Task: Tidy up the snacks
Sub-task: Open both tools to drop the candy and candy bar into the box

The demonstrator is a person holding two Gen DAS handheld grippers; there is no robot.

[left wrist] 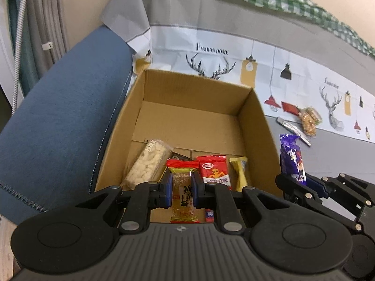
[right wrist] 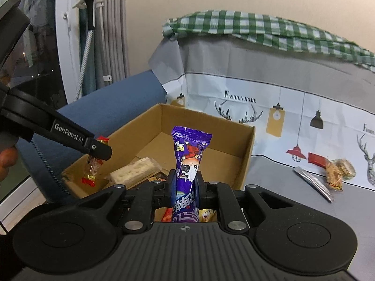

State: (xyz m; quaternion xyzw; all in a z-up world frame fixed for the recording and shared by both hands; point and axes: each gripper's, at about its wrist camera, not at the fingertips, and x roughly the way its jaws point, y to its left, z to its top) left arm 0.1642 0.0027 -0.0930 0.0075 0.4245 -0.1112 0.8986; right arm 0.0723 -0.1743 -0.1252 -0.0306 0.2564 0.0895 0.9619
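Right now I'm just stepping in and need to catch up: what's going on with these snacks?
A person is sorting snacks into the cardboard box. The left hand-held gripper is shut on a red-ended amber snack bar, held over the box. The right hand-held gripper is shut on a purple snack packet near the box's front edge. Several snacks already lie inside, including a rice cracker bar. A peanut packet and a silver stick lie outside on the cloth.
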